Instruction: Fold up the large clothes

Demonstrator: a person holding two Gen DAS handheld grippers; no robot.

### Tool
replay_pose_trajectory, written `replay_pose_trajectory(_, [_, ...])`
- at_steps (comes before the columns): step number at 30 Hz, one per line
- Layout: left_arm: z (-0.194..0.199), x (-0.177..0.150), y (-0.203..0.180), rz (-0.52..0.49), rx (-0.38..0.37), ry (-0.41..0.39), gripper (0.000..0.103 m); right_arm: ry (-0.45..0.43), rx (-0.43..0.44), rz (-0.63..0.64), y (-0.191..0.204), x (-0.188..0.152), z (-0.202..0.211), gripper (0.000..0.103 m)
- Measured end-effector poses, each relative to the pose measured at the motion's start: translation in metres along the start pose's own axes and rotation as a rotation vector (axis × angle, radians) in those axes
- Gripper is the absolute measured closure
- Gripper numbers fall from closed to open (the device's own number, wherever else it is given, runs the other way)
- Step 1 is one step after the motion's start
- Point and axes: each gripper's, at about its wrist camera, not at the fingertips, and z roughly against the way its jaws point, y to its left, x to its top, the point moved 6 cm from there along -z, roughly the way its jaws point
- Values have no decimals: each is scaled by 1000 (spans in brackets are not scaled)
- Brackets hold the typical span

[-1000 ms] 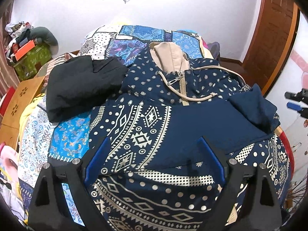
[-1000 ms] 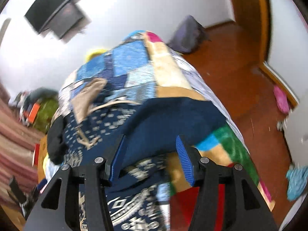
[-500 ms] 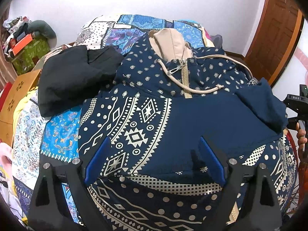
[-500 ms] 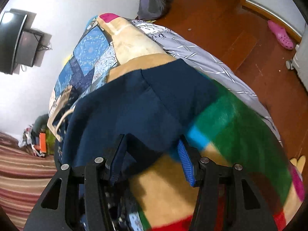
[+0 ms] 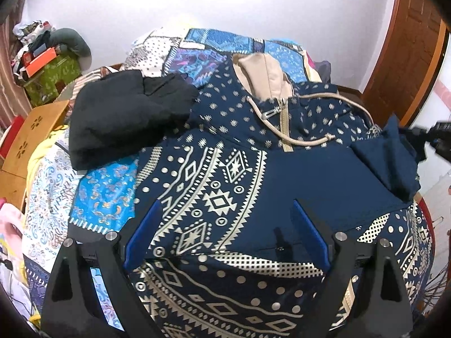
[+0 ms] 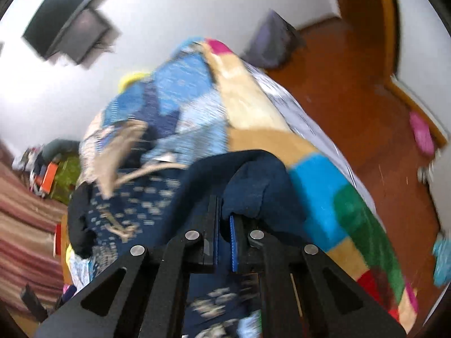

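- Left wrist view: my left tongs (image 5: 225, 236) hang wide open above the navy patterned hoodie (image 5: 225, 186), which is spread on the bed (image 5: 107, 197).
- My right tongs (image 6: 224, 225), at 3 o'clock, are clamped on the hoodie's plain navy sleeve (image 6: 253, 186).
- A folded black garment (image 5: 124, 115) lies at 10 o'clock, touching the hoodie's shoulder.
- Patchwork quilt (image 5: 225, 39), white wall (image 5: 310, 14), wooden door (image 5: 408, 56) at 2 o'clock.

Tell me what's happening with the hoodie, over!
Left gripper open above hoodie. Right gripper shut on its sleeve. Black garment overlaps hoodie's far left shoulder.
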Motion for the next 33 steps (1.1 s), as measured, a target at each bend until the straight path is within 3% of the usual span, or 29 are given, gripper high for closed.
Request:
replay_pose_trajectory(5, [17, -1, 12, 17, -9, -36, 11, -79, 63, 175, 73, 0, 43, 98])
replay_pose_trajectory(13, [45, -10, 47, 64, -9, -82, 11, -30, 180, 370, 175, -35, 39, 98])
replay_pose_trajectory(18, [59, -24, 79, 101, 14, -87, 11, 109, 223, 434, 218, -78, -7, 98])
replay_pose_trajectory(21, [62, -36, 97, 126, 25, -67, 11, 246, 235, 473, 236, -115, -46, 98])
replay_pose_trajectory(25, [61, -51, 111, 147, 39, -38, 11, 382, 199, 525, 240, -162, -79, 98])
replay_pose_trajectory(33, [56, -65, 109, 143, 34, -1, 11, 476, 86, 668, 228, -213, -99, 93])
